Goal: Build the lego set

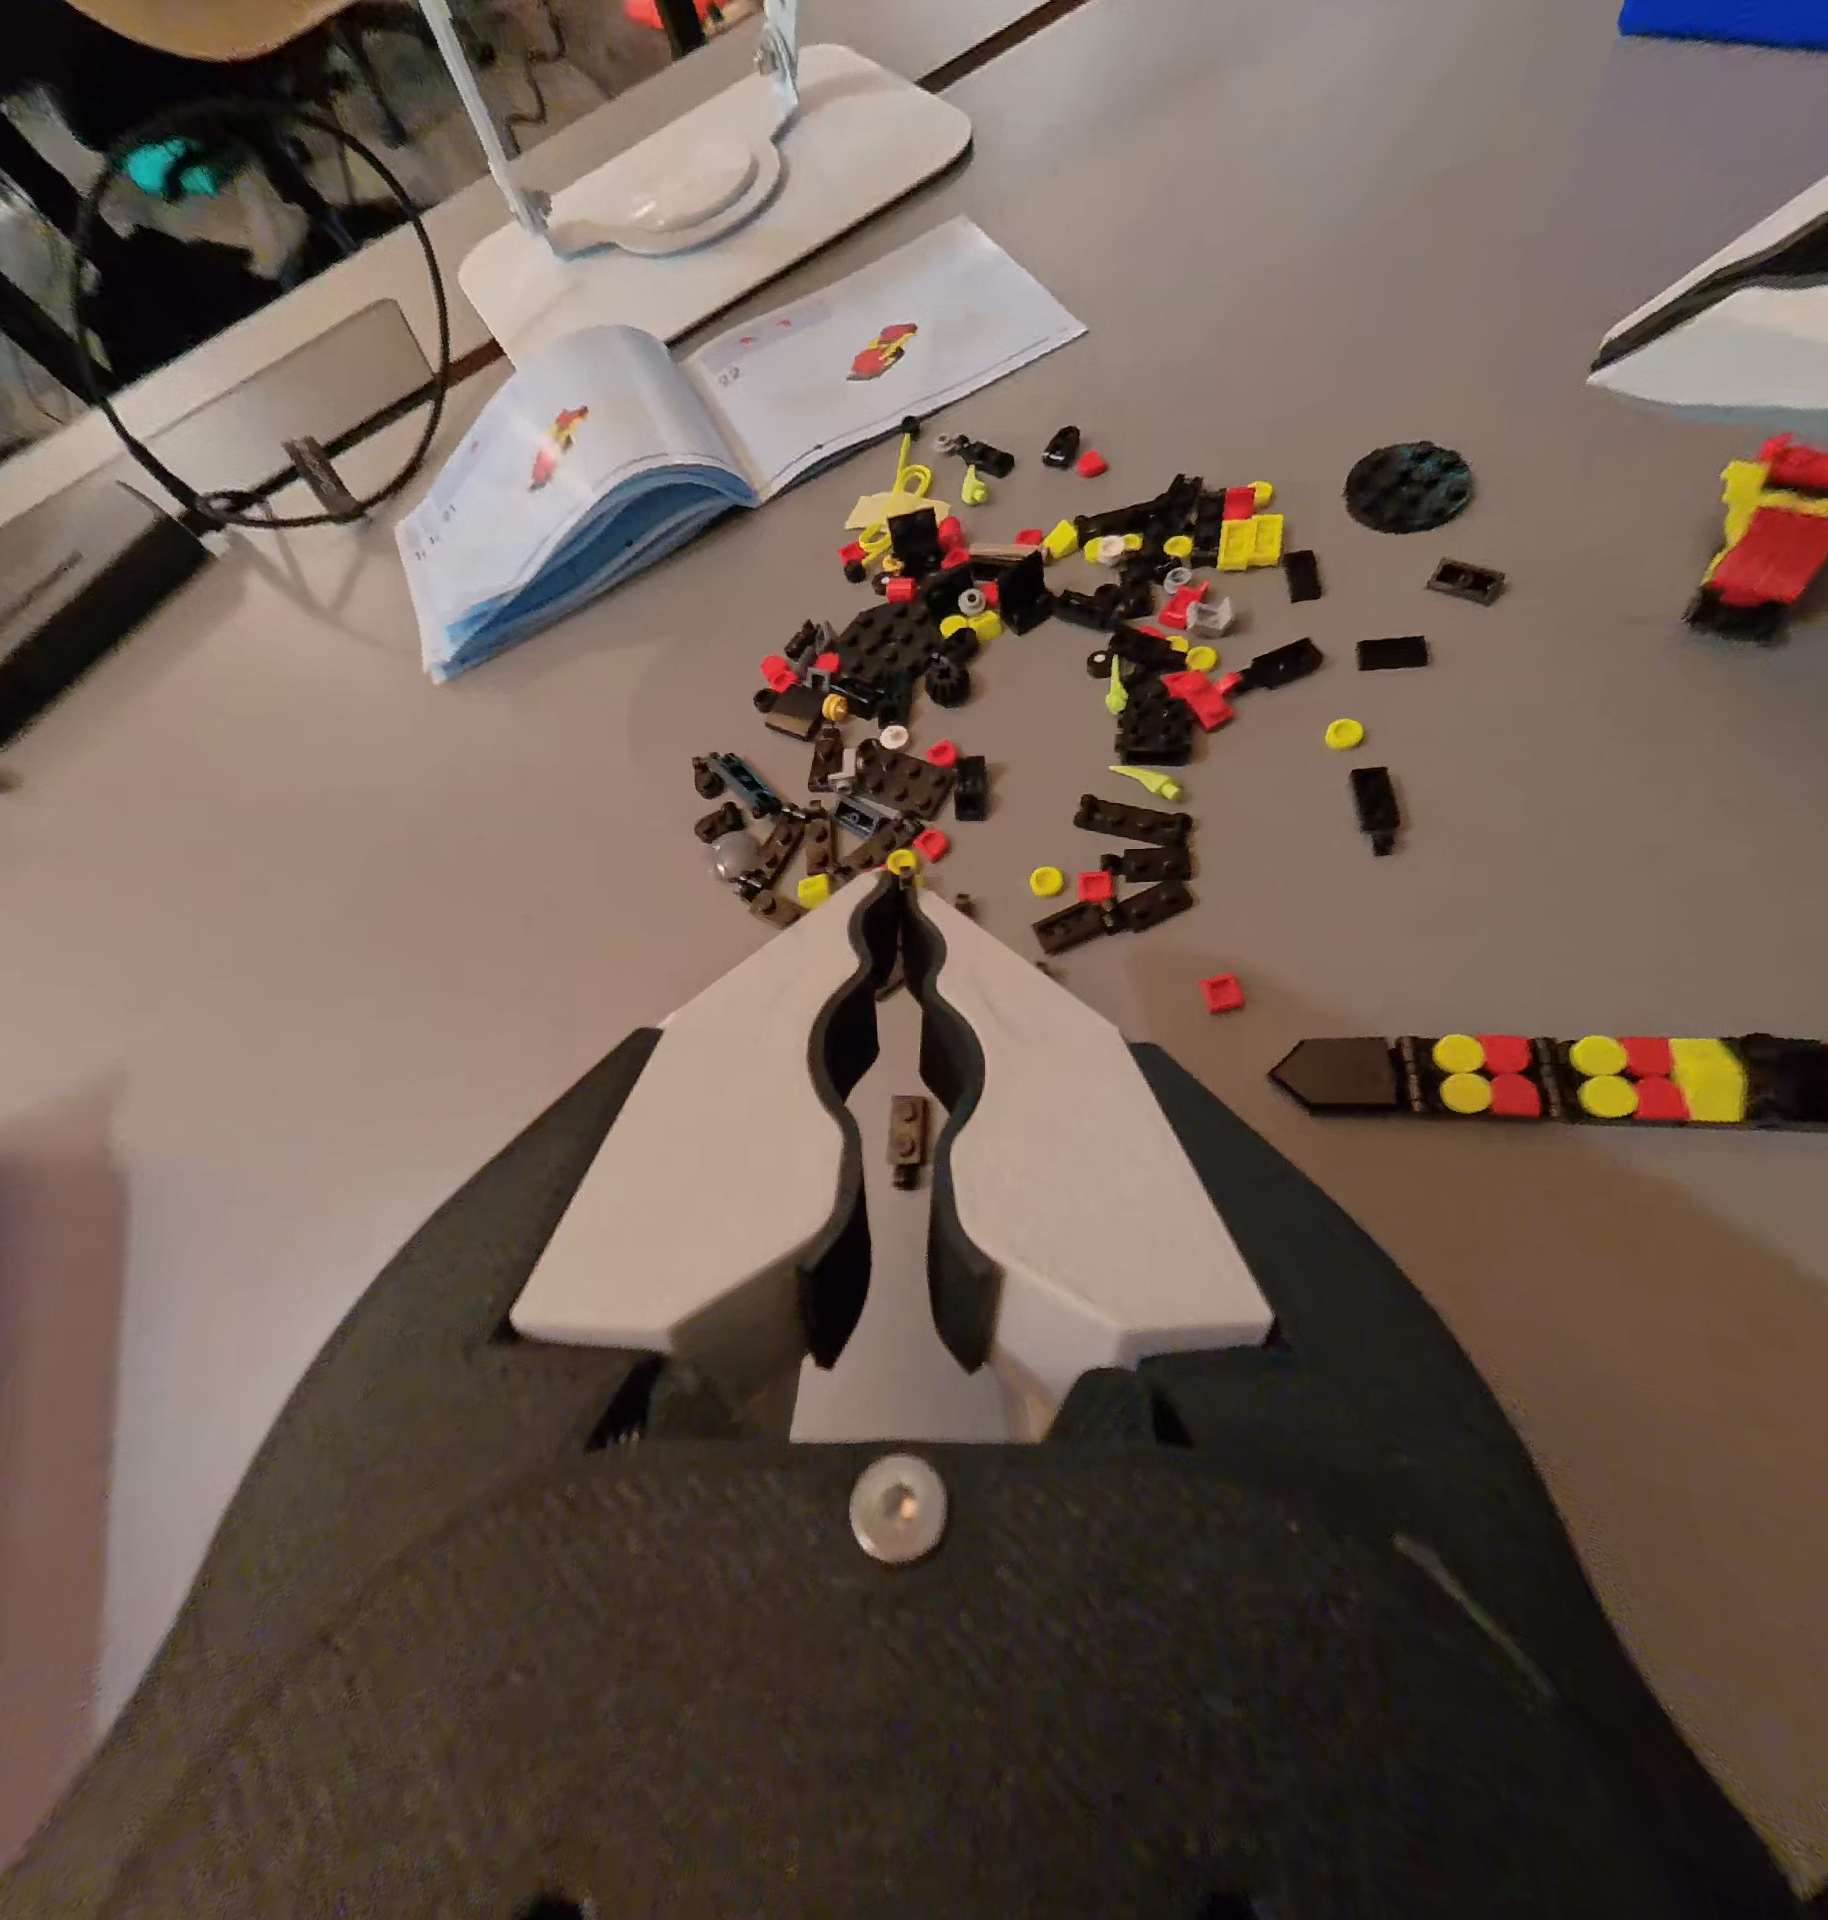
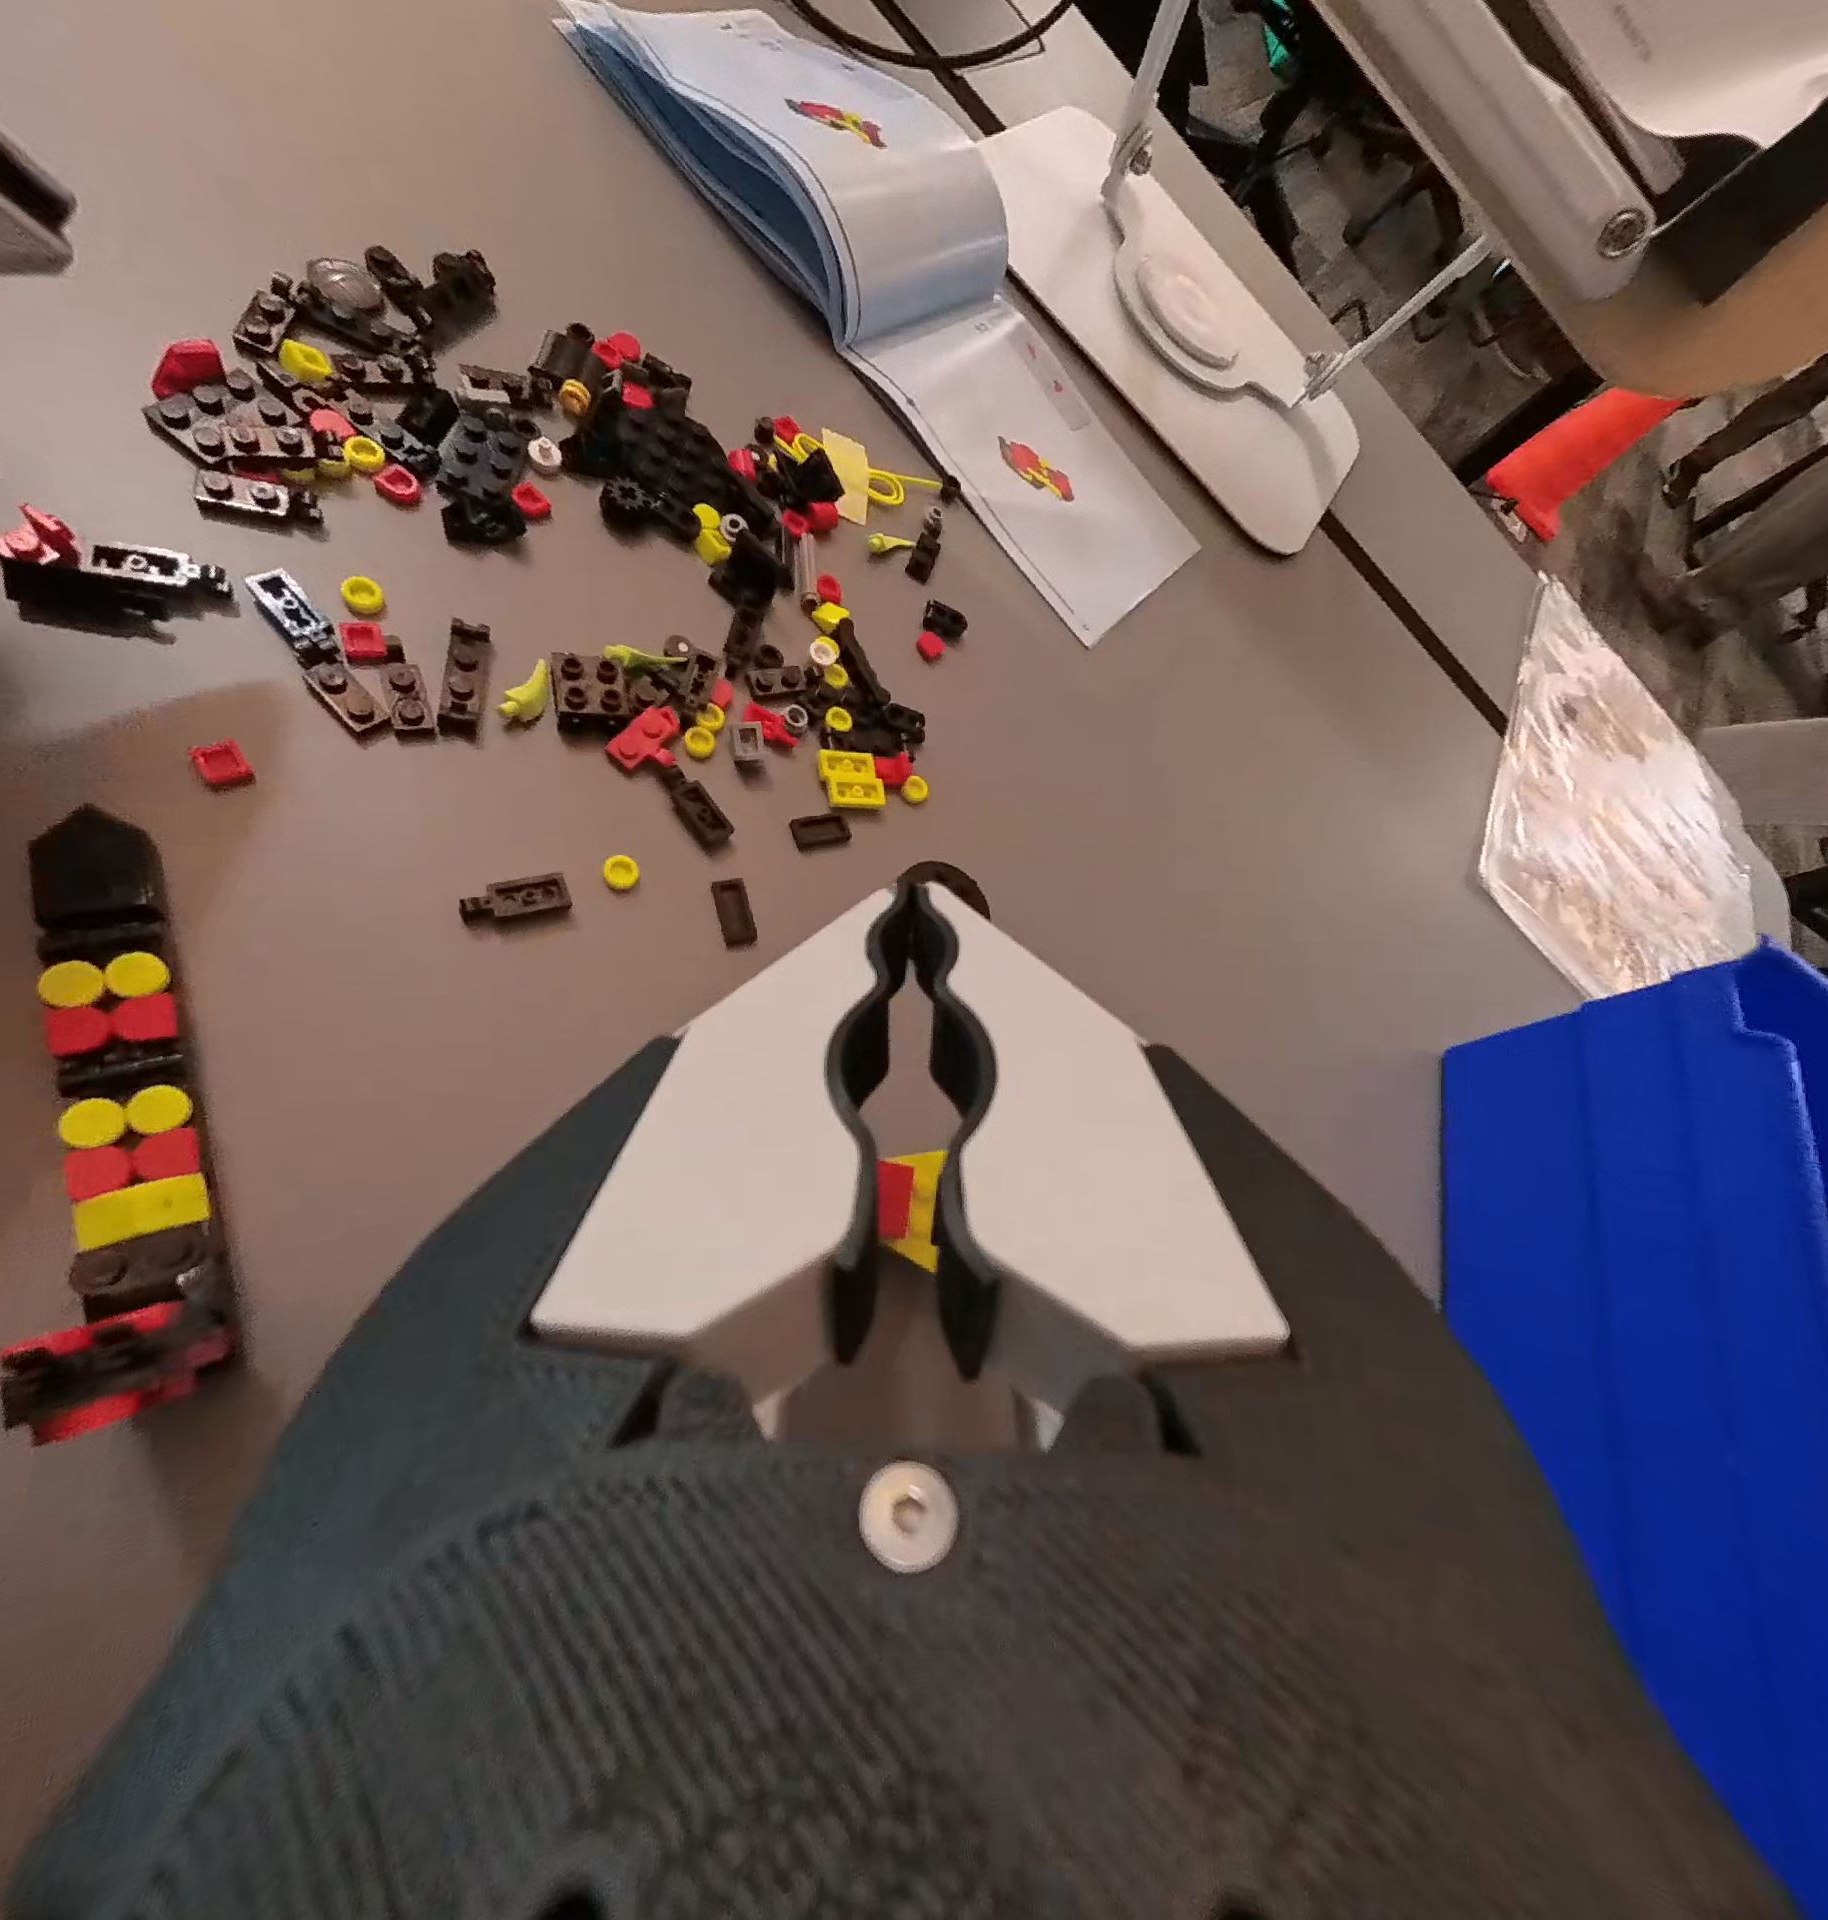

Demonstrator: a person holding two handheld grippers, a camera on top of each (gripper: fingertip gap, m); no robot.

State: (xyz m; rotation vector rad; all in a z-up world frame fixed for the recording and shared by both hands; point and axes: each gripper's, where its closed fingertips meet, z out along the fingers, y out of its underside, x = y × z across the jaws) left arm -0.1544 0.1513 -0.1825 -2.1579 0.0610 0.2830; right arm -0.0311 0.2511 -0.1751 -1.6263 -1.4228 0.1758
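Note:
Loose black, red and yellow Lego pieces (image 1: 1045, 644) lie in a pile on the grey table (image 1: 370, 935). My left gripper (image 1: 902, 885) is shut, its tips at the near edge of the pile beside a yellow round stud (image 1: 902, 860). A tiny dark bit shows at the tips; I cannot tell whether it is pinched. A long black strip with yellow and red rounds (image 1: 1575, 1081) lies to the right and shows in the right wrist view (image 2: 125, 1091). My right gripper (image 2: 915, 891) is shut over a black round plate (image 2: 967, 883). A red and yellow model (image 2: 910, 1205) sits under it.
An open instruction booklet (image 1: 681, 447) lies behind the pile, with a white lamp base (image 1: 723, 177) beyond it. A blue bin (image 2: 1668, 1299) stands right of my right gripper, and a clear plastic sheet (image 2: 1606, 810) lies at the table edge. A small black plate (image 1: 908, 1138) lies under my left gripper. My right fingertips sit around 15 centimetres from my left ones.

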